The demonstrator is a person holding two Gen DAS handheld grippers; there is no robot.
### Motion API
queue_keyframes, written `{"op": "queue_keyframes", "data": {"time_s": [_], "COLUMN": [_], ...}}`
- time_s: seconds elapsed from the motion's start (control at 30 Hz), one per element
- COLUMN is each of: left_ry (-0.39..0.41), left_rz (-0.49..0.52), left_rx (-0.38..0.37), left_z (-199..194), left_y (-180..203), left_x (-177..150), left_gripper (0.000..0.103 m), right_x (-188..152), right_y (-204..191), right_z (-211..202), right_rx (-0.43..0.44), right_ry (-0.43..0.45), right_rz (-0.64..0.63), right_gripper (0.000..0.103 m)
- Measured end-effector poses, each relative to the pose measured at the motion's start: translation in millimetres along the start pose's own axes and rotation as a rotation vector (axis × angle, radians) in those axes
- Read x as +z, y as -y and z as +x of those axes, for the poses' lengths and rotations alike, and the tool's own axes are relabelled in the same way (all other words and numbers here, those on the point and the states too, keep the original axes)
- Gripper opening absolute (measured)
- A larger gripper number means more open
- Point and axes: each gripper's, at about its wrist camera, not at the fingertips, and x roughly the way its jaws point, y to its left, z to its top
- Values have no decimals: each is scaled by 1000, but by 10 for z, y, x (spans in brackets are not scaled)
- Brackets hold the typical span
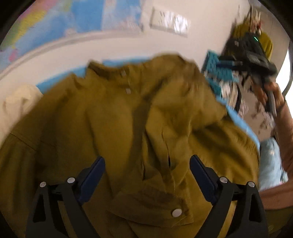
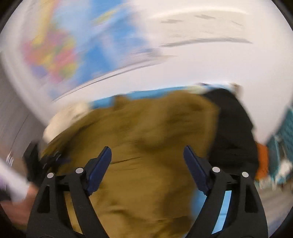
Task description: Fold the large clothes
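The mustard jacket lies spread on the blue surface, its collar toward the far wall and its length running away from the cameras. Above it, the left gripper and the right gripper are both wide apart and hold nothing.

The big jacket lies spread on the bench. The left gripper hangs over its near part, and the right gripper hangs over it too. A pale cloth lies to its left. A crate stands behind on the right. A map hangs on the wall behind.
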Motion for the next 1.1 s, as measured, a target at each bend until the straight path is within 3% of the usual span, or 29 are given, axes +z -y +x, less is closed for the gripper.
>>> {"op": "queue_keyframes", "data": {"time_s": [0.07, 0.1, 0.13, 0.2, 0.23, 0.3, 0.33, 0.37, 0.43, 0.57, 0.6, 0.67, 0.7, 0.77, 0.83, 0.93, 1.0, 1.1], "left_ry": [-45, -64, -82, -91, -80, -39, -15, 10, 65, 80, 69, 21, -5, -26, -28, 14, 23, -30], "left_rz": [17, 27, 34, 26, 11, -20, -33, -49, -110, -118, -107, -86, -80, -71, -71, -64, -53, -47], "left_rx": [-7, 10, 34, 52, 62, 106, 141, 165, 193, 215, 238, 358, 393, 383, 356, 224, 179, 190], "left_z": [118, 172, 218, 237, 209, 106, 32, -45, -204, -200, -144, 40, 149, 240, 219, 18, -74, 43], "left_y": [18, 29, 28, -7, -45, -131, -189, -251, -438, -588, -586, -596, -609, -663, -672, -635, -605, -585], "left_x": [-56, -91, -107, -118, -102, -44, -2, 40, 172, 402, 427, 485, 505, 489, 431, 294, 205, 140], "left_gripper": [90, 84, 76, 42, 34, 28, 28, 28, 28, 32, 46, 75, 75, 76, 80, 91, 95, 94], "right_x": [1, -6, -9, -13, -10, 11, 8, 8, 53, 217, 247, 243, 208, 144, 66, 34, 19, -31], "right_y": [293, 447, 536, 720, 798, 818, 803, 761, 673, 437, 409, 400, 438, 526, 616, 572, 400, -47], "right_z": [124, 224, 295, 398, 472, 634, 673, 711, 645, 281, 244, 336, 419, 594, 628, 437, 216, 117], "right_rx": [-41, -58, -53, -24, 6, 81, 106, 146, 113, 83, 48, -75, -101, -143, -173, -213, -230, -109], "right_ry": [-14, -20, -31, -39, -48, -71, -81, -95, -79, 46, 62, 35, -5, -77, -79, -8, 72, 101], "right_rz": [62, 98, 119, 164, 188, 203, 204, 182, 98, -22, -41, -81, -82, -58, -20, -6, -52, -178], "right_gripper": [81, 81, 81, 81, 81, 80, 62, 34, 13, 10, 10, 13, 15, 25, 36, 41, 51, 56]}}
